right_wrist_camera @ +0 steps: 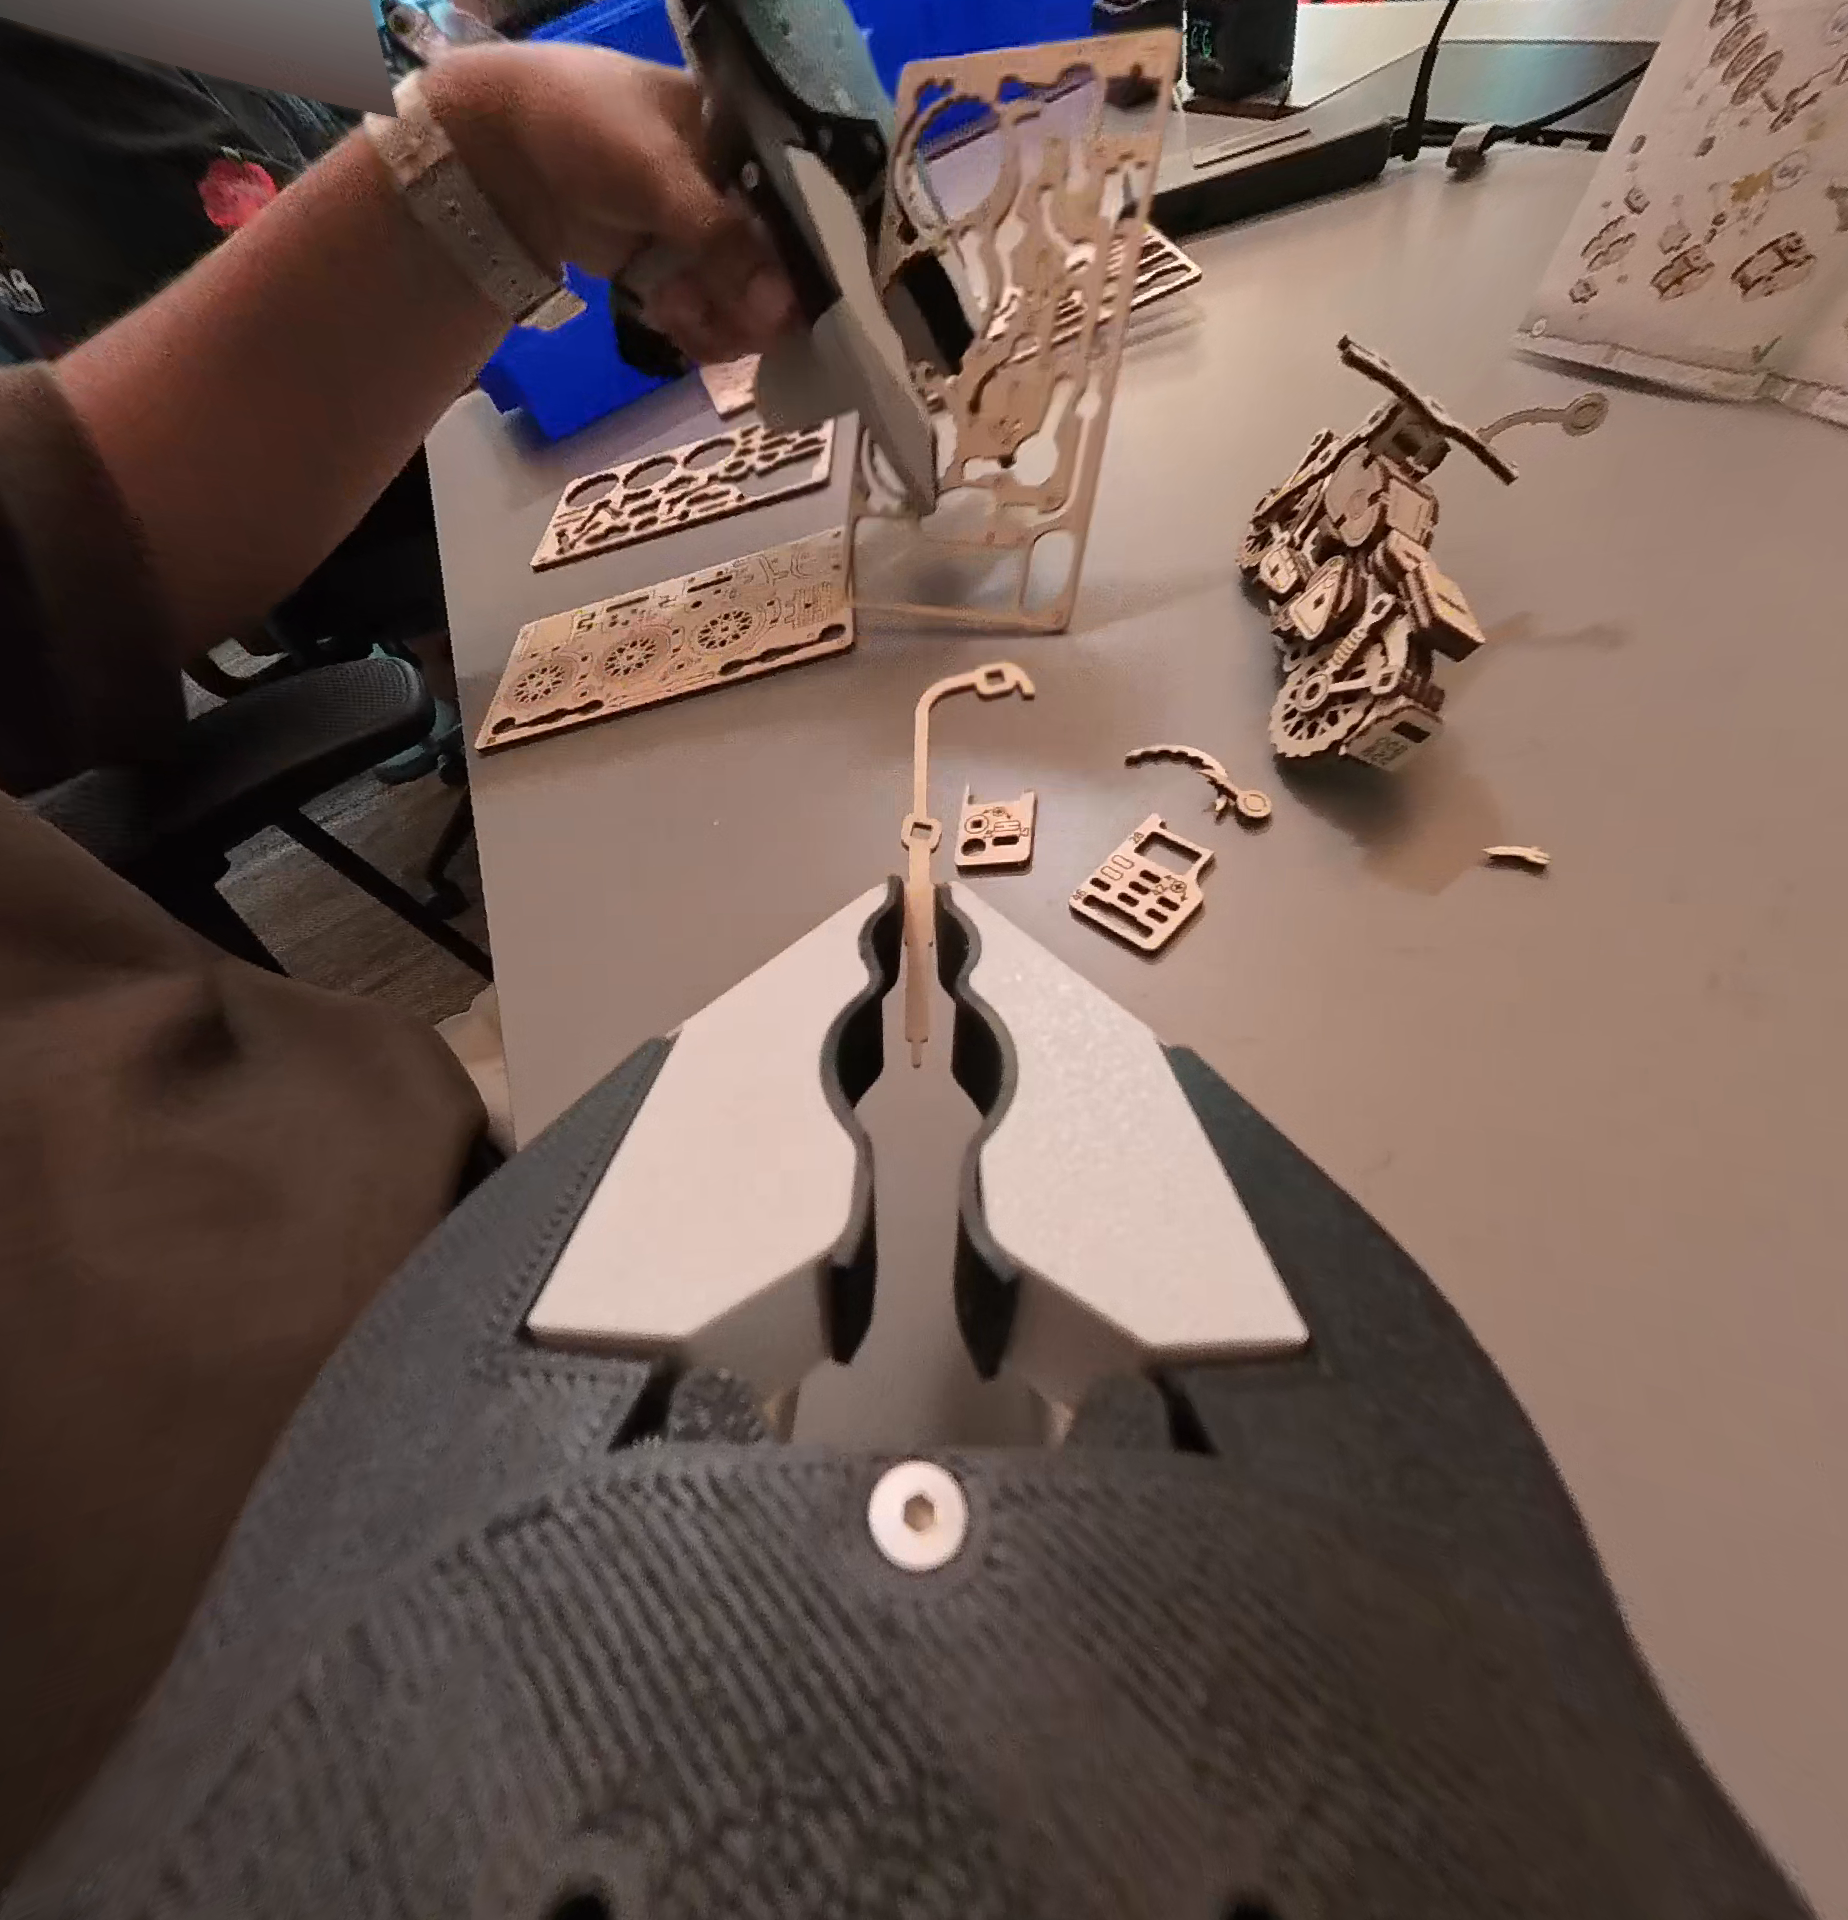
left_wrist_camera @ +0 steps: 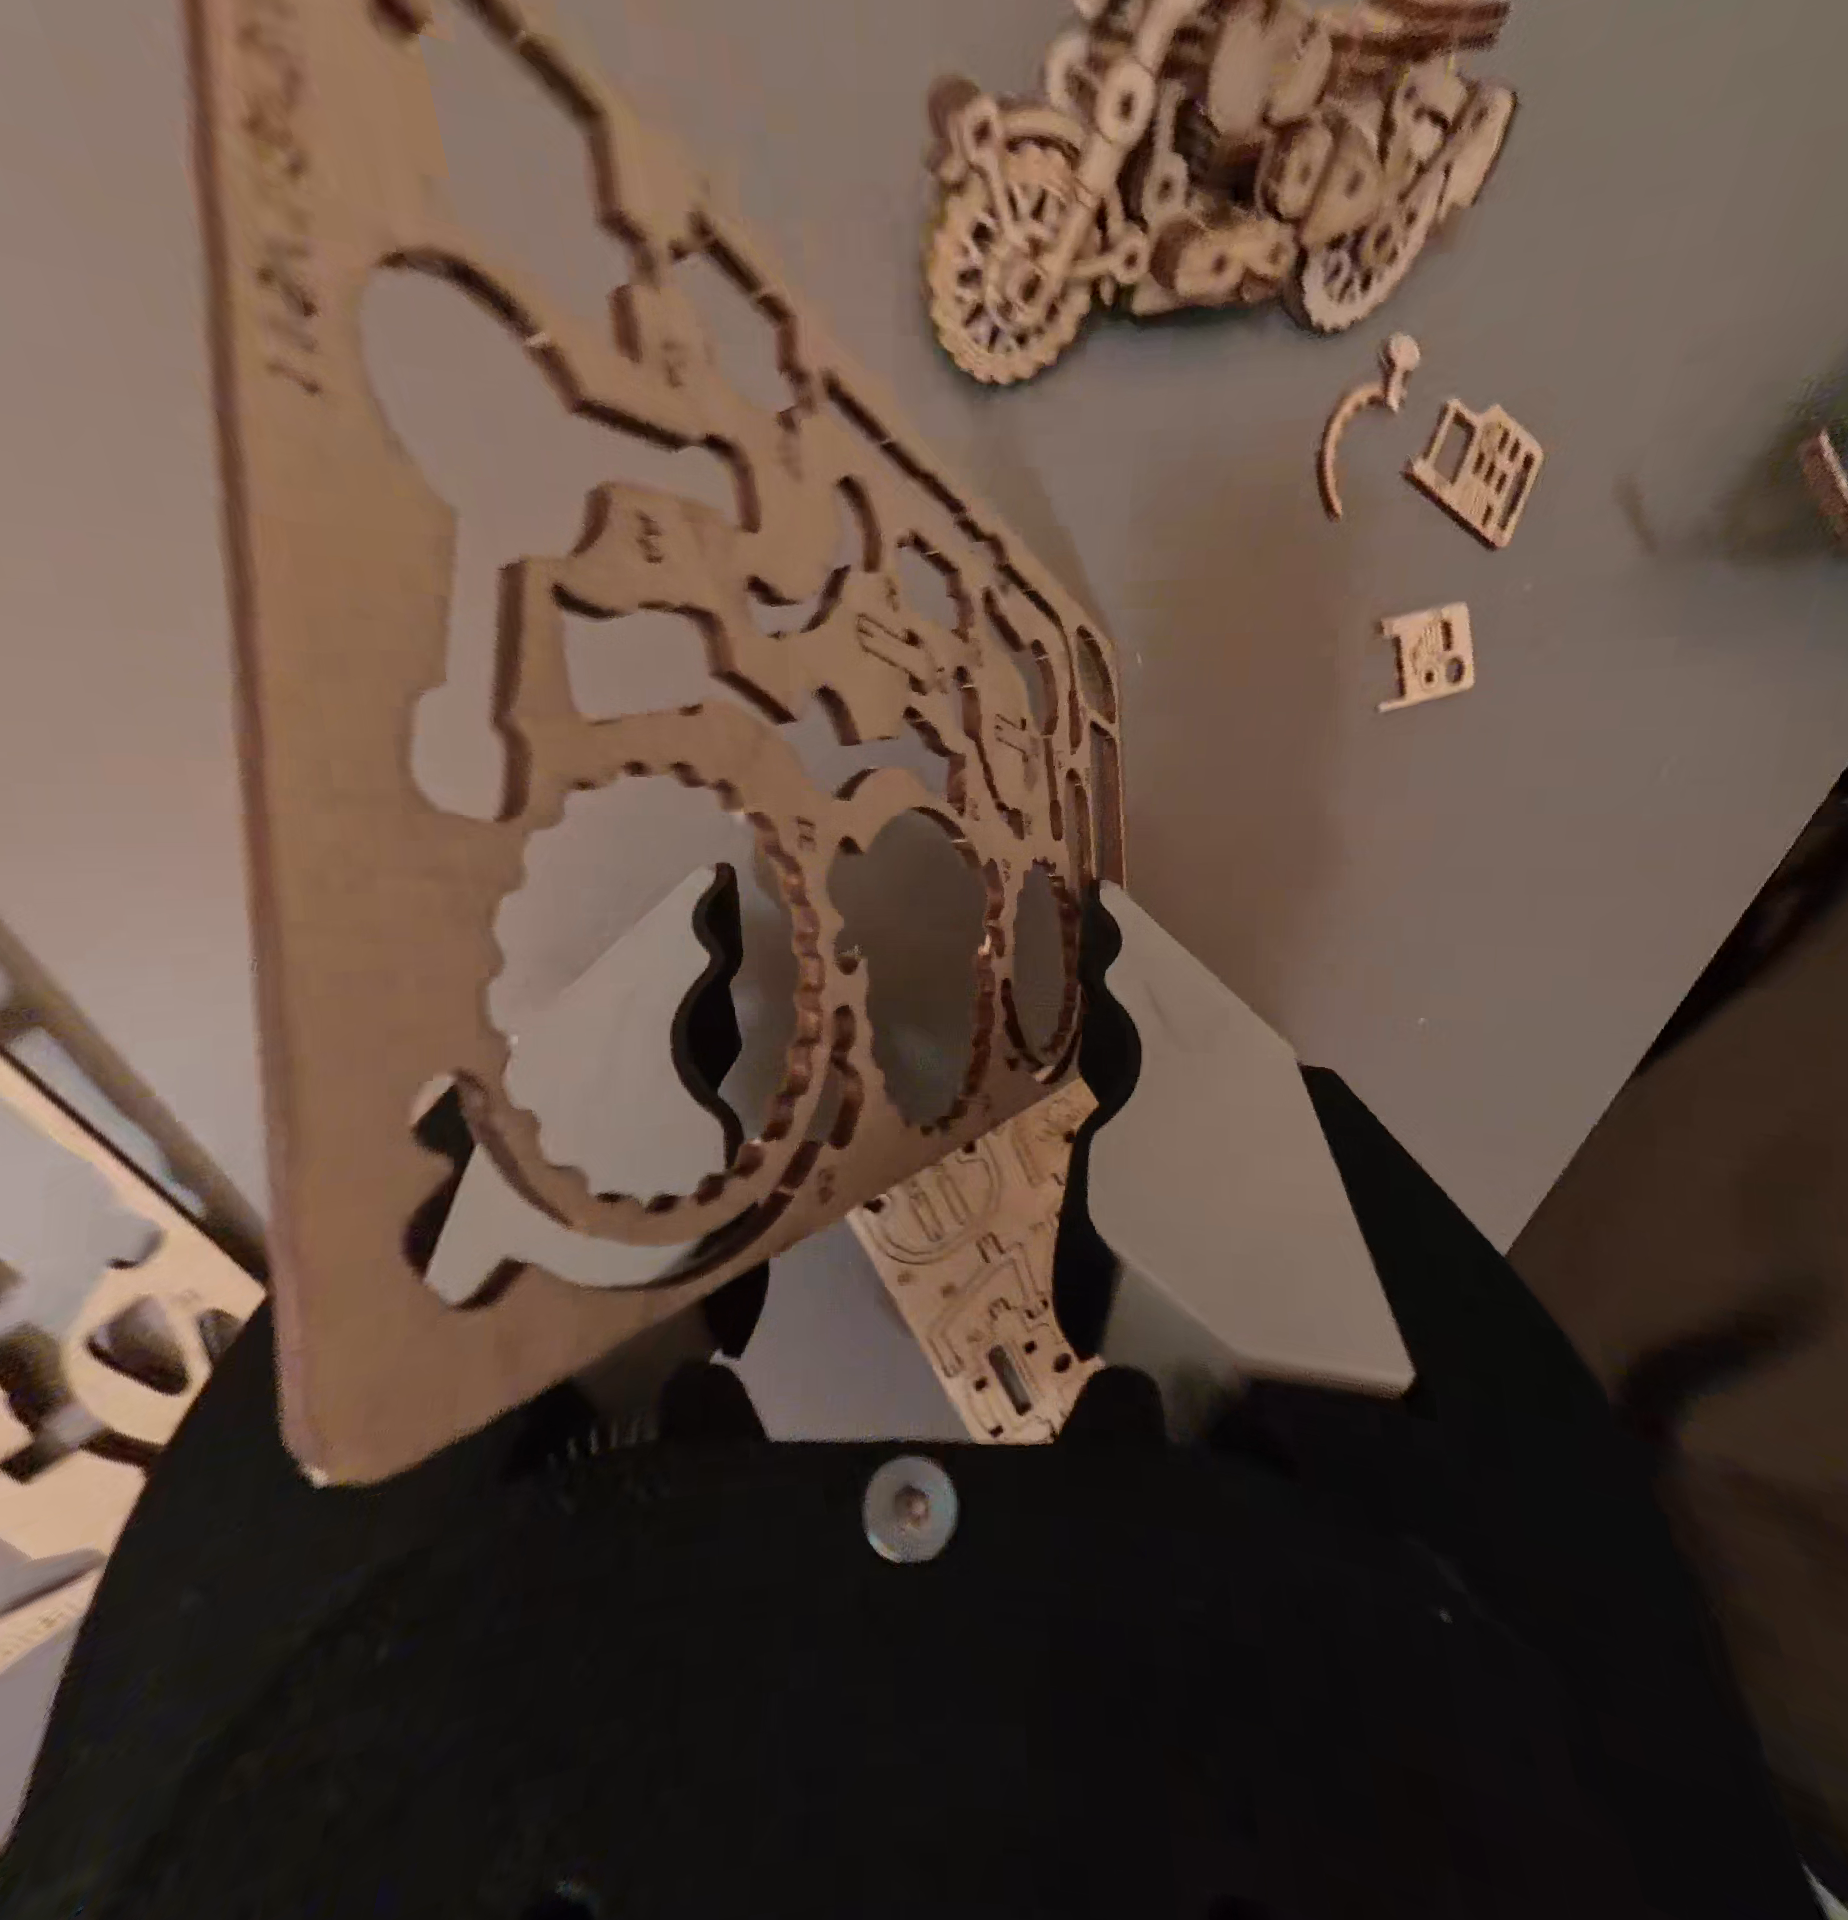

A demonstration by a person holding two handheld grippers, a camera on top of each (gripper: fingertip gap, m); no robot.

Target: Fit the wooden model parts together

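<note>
Right wrist view: your right claw (right_wrist_camera: 915, 914) pinches a thin hooked strip (right_wrist_camera: 925, 790), ready for fitting to the model (right_wrist_camera: 1351, 603) on the bench (right_wrist_camera: 1522, 1143). Your left claw (left_wrist_camera: 904, 987) holds the cut-out sheet (left_wrist_camera: 400, 790) raised, clear of the loose parts.

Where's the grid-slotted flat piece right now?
In the right wrist view the grid-slotted piece lies flat on the grey table, just right of the right gripper, beside the small square plate and below the curved toothed piece.

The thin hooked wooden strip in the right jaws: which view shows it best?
Right wrist view: the thin hooked wooden strip stands clamped in the right gripper, whole outline visible. In the left wrist view I cannot find it.
</note>
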